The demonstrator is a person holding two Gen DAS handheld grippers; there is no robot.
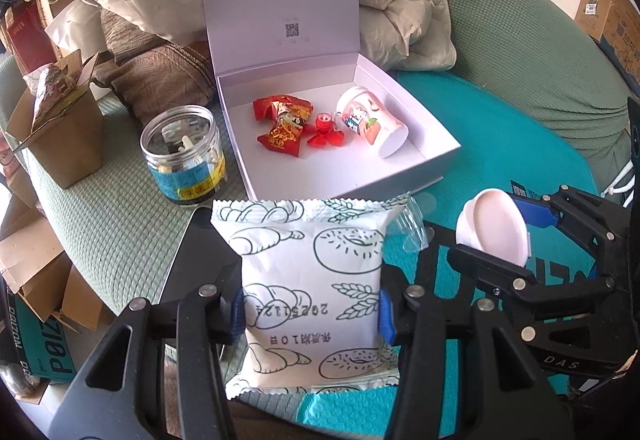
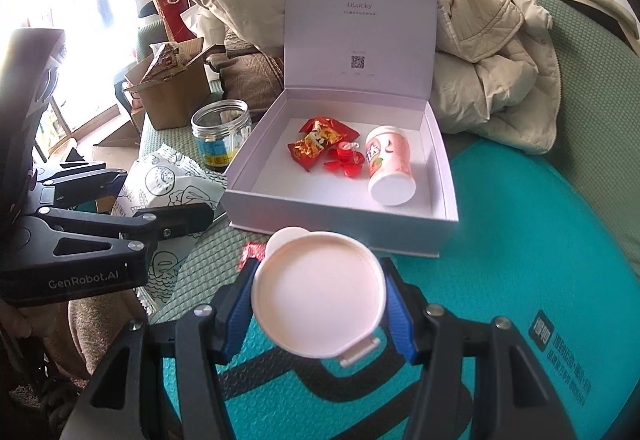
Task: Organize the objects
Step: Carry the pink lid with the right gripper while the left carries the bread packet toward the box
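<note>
So the left gripper is clamped on a bread pack, right gripper on a pink cup. Both sit just in front of the open box, which holds a cup, red snacks.

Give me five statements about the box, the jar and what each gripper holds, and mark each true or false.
1. The left gripper holds a white bread packet. True.
2. The right gripper is empty. False: its jaws grip a round white-lidded container.
3. The white box has its lid shut. False: the lid stands open.
4. A pink cup lies on its side in the box. True.
5. The clear jar sits inside the box. False: it stands beside it.
</note>
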